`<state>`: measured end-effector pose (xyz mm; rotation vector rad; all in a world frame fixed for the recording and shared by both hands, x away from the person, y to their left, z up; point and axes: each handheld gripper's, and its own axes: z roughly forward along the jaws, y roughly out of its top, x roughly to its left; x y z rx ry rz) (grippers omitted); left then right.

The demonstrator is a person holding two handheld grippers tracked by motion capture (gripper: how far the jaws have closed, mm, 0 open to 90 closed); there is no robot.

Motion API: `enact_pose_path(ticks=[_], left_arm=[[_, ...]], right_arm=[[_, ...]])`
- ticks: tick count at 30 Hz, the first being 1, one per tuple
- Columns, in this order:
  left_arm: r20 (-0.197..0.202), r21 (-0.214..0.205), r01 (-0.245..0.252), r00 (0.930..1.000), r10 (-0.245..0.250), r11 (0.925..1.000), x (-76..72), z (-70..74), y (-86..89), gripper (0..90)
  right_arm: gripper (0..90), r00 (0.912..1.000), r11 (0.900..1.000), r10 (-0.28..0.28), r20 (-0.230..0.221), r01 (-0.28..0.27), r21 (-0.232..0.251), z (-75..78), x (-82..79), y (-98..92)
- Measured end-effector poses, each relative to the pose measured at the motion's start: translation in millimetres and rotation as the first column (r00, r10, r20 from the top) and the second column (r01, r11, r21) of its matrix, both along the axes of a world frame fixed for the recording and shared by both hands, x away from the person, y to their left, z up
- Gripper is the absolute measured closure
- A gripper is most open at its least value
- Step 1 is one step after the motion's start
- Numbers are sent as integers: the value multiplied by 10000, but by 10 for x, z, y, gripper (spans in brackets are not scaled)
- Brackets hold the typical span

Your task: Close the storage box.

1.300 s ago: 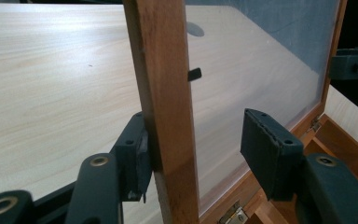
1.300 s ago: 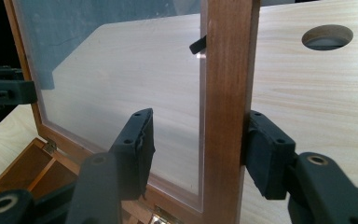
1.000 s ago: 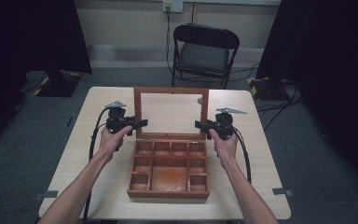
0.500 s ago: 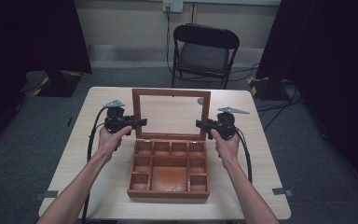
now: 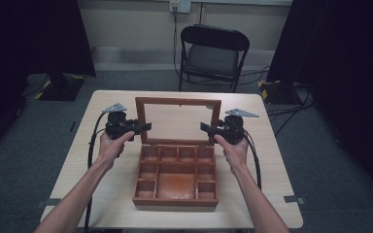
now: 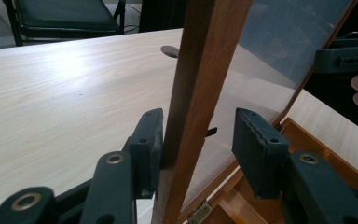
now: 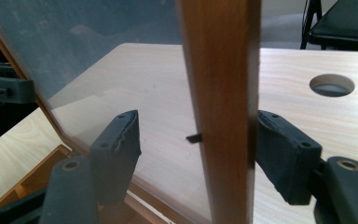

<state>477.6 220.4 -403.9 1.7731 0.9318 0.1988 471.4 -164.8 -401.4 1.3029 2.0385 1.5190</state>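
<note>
You stand at the light wooden table (image 5: 102,184) with the brown wooden compartment box (image 5: 176,177) in front of you, in the middle of the top. Its glass-paned lid with the wooden frame (image 5: 178,121) stands almost upright on the hinges at the far side of the box, so the opening seems mostly done.

Your left gripper (image 6: 198,144) has its jaws set wide around the left side rail of the lid; one pad touches the wood and the other is apart from it. Your right gripper (image 7: 198,154) is the same on the right rail: the jaws are open on both sides of it and do not clamp.

I judge that little is left: bring the lid to where it rests by itself, then take both grippers away sideways. All compartments look empty.
</note>
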Motion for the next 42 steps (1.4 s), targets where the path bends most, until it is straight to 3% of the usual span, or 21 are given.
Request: enact_pose_path(ticks=[2, 3, 4, 5, 19, 23, 29, 32, 36, 42], left_arm=[[44, 82, -5, 10000, 4, 10000, -22, 15, 19, 537], [49, 34, -9, 10000, 8, 10000, -31, 15, 27, 540], [49, 34, -9, 10000, 8, 10000, -31, 15, 27, 538], [81, 66, 80, 9999, -81, 9999, -36, 14, 34, 531], [102, 342, 194, 9998, -198, 9992, -135, 67, 25, 541], [8, 221, 251, 9997, -251, 9994, -148, 67, 29, 536], [-48, 254, 400, 9992, -399, 9989, -185, 74, 39, 531], [-60, 270, 464, 9989, -463, 9986, -211, 73, 43, 523], [-51, 276, 442, 9990, -441, 9986, -249, 72, 40, 515], [-8, 139, 472, 9989, -472, 9988, -304, 56, 48, 495]], right_arm=[[330, 10000, 10000, -36, 0, 36, -38, 7, -10, 0], [405, 9999, 9999, 98, 31, -97, -86, 16, -29, 4], [405, 9999, 9999, 98, 31, -97, -86, 16, -29, 4], [419, 10000, 9993, 53, -25, -54, -377, 29, -45, 18], [410, 9973, 9994, 233, -701, -249, -226, 77, -152, -26], [422, 9960, 9999, 82, -887, -93, -111, 67, -208, -54], [425, 9907, 9992, -96, -1357, 44, -389, -8, -266, -83], [411, 9923, 9990, 34, -1240, -89, -433, -20, -304, -93], [388, 9923, 10000, 41, -1237, -40, 13, 9, -334, -108], [387, 9925, 9999, 159, -1213, -160, 3, 30, -362, -110]])
